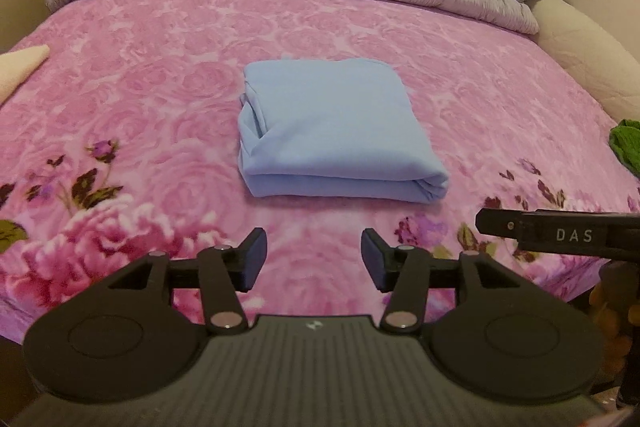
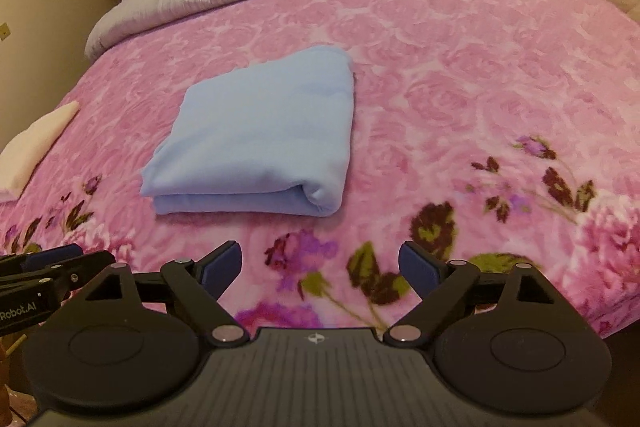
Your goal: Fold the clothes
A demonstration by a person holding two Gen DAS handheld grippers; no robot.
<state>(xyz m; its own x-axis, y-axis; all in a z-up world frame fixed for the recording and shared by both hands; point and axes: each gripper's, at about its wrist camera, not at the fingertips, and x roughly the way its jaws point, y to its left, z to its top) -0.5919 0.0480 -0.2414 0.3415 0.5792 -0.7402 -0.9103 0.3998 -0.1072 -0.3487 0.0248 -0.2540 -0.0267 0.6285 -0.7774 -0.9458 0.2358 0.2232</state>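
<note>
1. Blue garment [image 1: 332, 131] lies folded into a compact, thick rectangle on the pink floral blanket [image 1: 140, 75], near its middle; the fold looks finished.
2. Left gripper [image 1: 314, 259] and right gripper [image 2: 320, 267] hang near the garment's front edge, jaws spread, pinching nothing, probably released.
3. Garment cloth is smooth and soft; the blanket is fluffy.

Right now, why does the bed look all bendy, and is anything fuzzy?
Left wrist view: the fisheye lens curves the pink flowered blanket; the folded light-blue cloth is sharp. Right wrist view: same bulge, with slightly smeared flowers; dim yellowish light in both.
</note>
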